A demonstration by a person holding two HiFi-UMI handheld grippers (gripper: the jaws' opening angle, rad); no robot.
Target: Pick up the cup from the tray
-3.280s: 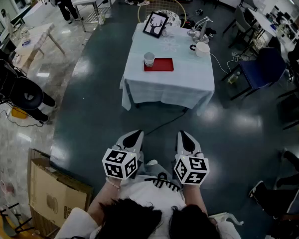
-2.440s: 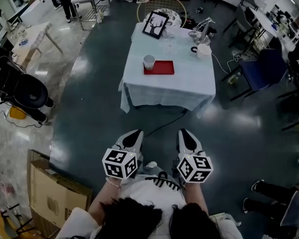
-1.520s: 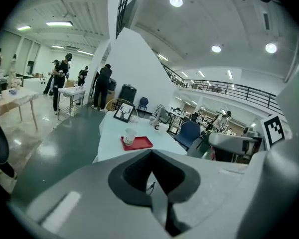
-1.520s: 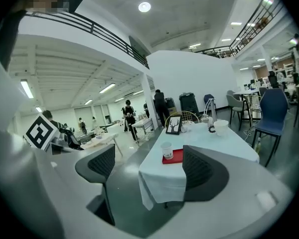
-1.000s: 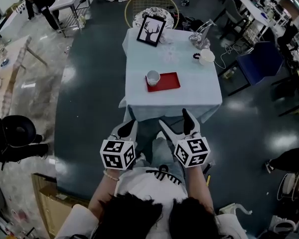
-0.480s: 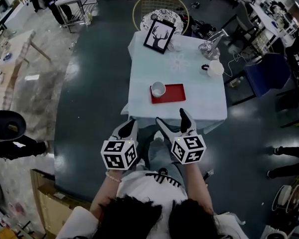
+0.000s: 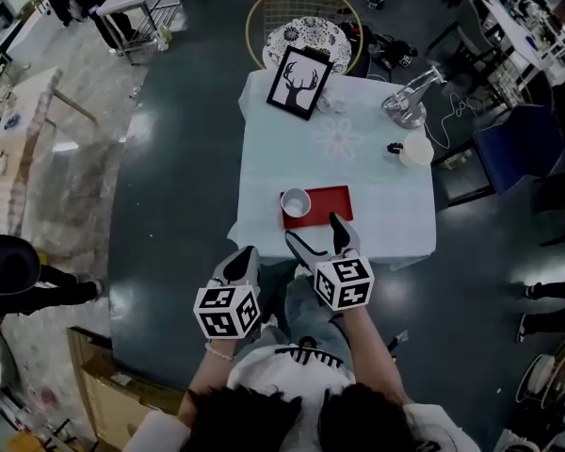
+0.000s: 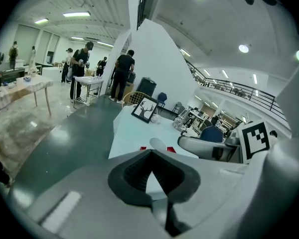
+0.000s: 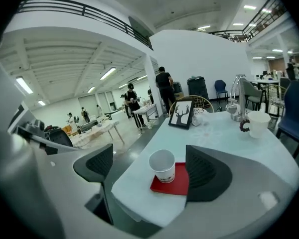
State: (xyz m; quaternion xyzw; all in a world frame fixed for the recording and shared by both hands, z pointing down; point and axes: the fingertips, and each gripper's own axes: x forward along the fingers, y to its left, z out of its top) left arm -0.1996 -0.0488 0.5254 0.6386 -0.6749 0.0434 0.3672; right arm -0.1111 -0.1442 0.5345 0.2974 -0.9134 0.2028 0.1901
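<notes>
A white paper cup [image 7: 295, 202] stands upright on the left end of a red tray [image 7: 325, 205], near the front edge of a table with a pale blue cloth [image 7: 367, 177]. My right gripper [image 7: 314, 233] is open and hangs over the table's front edge, just short of the tray. In the right gripper view the cup [image 9: 163, 166] and tray [image 9: 173, 181] sit ahead between the spread fingers [image 9: 205, 172], untouched. My left gripper [image 7: 239, 260] is shut and empty, lower left of the table. In its view the cup [image 8: 157, 144] peeks above the closed jaws.
A framed deer picture [image 7: 301, 81], a white mug [image 7: 417, 148] and a metal lamp-like object [image 7: 407, 104] stand farther back on the table. Behind it is a round wicker chair [image 7: 301, 22], and a blue chair [image 7: 518, 144] stands at the right. People stand at the far left.
The table has come much closer as the person walked up to it. My right gripper has spread its jaws and reached forward to the table's front edge. The left stays shut and low.
</notes>
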